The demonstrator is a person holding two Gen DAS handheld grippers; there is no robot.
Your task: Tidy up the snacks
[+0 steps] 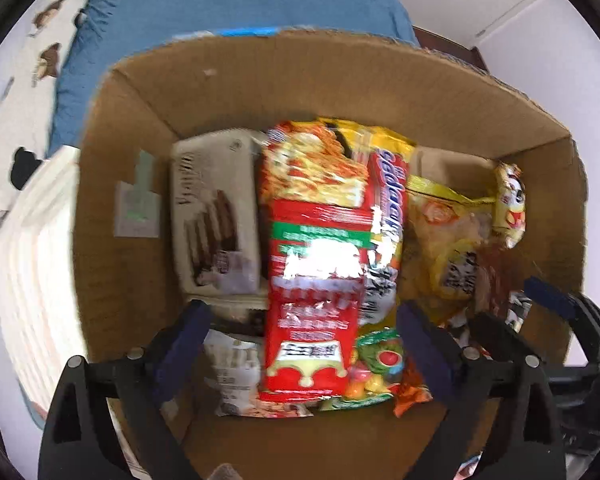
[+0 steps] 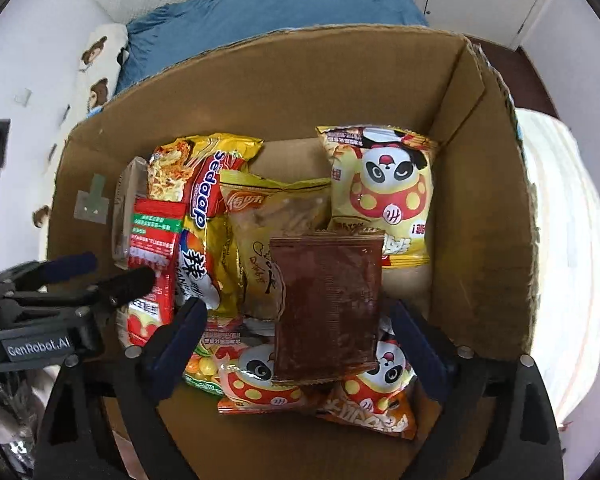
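I hold both claws pointing down into the brown cardboard box [image 2: 484, 184]. The left claw [image 1: 300, 344] is wide open, and the long red noodle packet with a green band [image 1: 316, 264] lies between its fingers, not pressed by them. The right claw [image 2: 296, 340] is also wide open; the flat dark brown plastic sachet [image 2: 328, 308] lies between its fingers, on top of the other bags, and I see no contact.

I think both packets are light and soft. The film is glossy, so it can slip, and the noodles inside can break under a hard squeeze. I would take the red packet across its narrow middle, and the brown sachet at its side edges.

Beyond the right claw stands a yellow bag with a panda picture [image 2: 384, 196], a little puffed.
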